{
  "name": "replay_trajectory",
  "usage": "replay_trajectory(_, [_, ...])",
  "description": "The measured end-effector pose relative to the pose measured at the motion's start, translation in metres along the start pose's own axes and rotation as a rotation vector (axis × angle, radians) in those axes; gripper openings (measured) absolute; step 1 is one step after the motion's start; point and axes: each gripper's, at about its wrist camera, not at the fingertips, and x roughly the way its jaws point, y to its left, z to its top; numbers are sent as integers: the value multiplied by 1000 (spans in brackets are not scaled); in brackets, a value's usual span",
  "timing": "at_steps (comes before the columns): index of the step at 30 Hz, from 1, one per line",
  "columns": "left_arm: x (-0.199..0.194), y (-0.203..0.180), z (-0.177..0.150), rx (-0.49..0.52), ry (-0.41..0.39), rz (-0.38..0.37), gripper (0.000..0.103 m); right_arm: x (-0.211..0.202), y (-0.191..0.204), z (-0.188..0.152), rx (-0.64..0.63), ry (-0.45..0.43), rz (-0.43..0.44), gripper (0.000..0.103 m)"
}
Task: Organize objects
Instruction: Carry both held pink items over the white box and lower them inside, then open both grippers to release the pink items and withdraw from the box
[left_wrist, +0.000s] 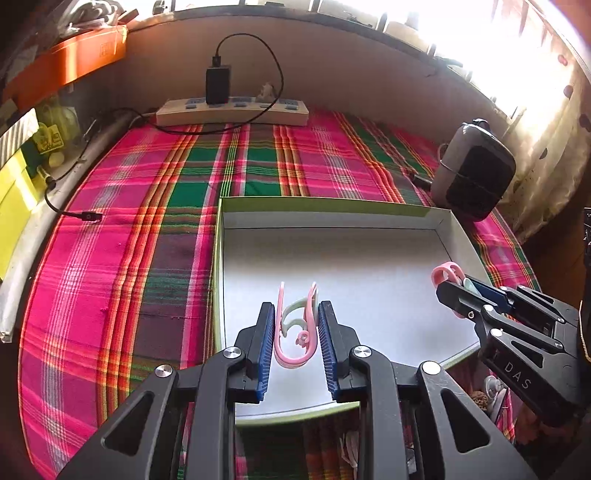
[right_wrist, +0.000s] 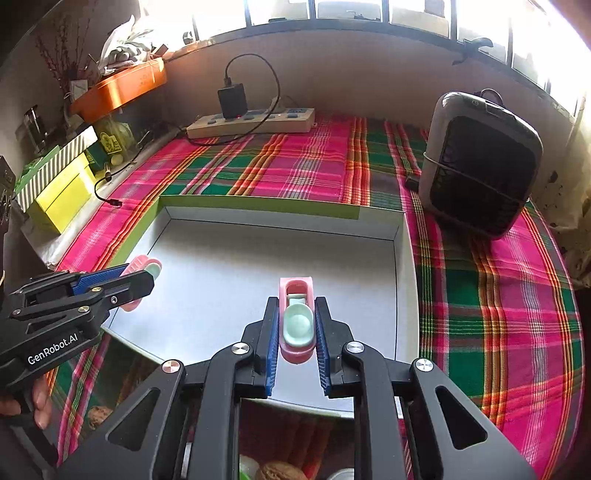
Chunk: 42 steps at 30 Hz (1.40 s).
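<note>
Two pink-and-mint plastic clips (left_wrist: 295, 328), (right_wrist: 297, 319) | one pinched in left gripper (left_wrist: 296, 345), one in right gripper (right_wrist: 296, 345), fingers closed on each | lower centre, over white box (right_wrist: 400, 236) | light, stiff, slick; hold mid-body, flat sides.

box (right_wrist: 399, 236) floor bare, room ahead; heater (right_wrist: 480, 166) blocks right, power strip (right_wrist: 251, 123) at back.

white lettering "genrobot.ai" runs along the black body of the left gripper (right_wrist: 142, 275), seen from the right wrist view. from the left wrist view, the black body of the right gripper (left_wrist: 448, 282) bears the letters "das". the orange box (left_wrist: 79, 55) on the shelf carries a faint mark on its side, perhaps a logo, too blurred to read.
</note>
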Motion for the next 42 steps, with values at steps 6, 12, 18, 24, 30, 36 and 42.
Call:
replay_trajectory(6, [13,2,11,3,12,7,22,16,-8,11,8,21,-20,18])
replay_trajectory(12, [24,4,22,14,18,26,22,32,-15,22,21,38,-35,18])
replay_trajectory(18, [29,4,25,26,20,36,22,42,-19,26,33,65,-48,18])
replay_trajectory(24, [32,2,25,29,28,34,22,46,-20,28,37,85,-54,18])
replay_trajectory(30, [32,2,25,26,26,29,23,47,-19,28,41,95,-56,19])
replay_trajectory(36, [28,-2,23,29,16,14,38,45,-17,27,36,85,-47,34])
replay_trajectory(42, [17,-2,18,15,-1,7,41,36,-15,22,35,66,-36,51])
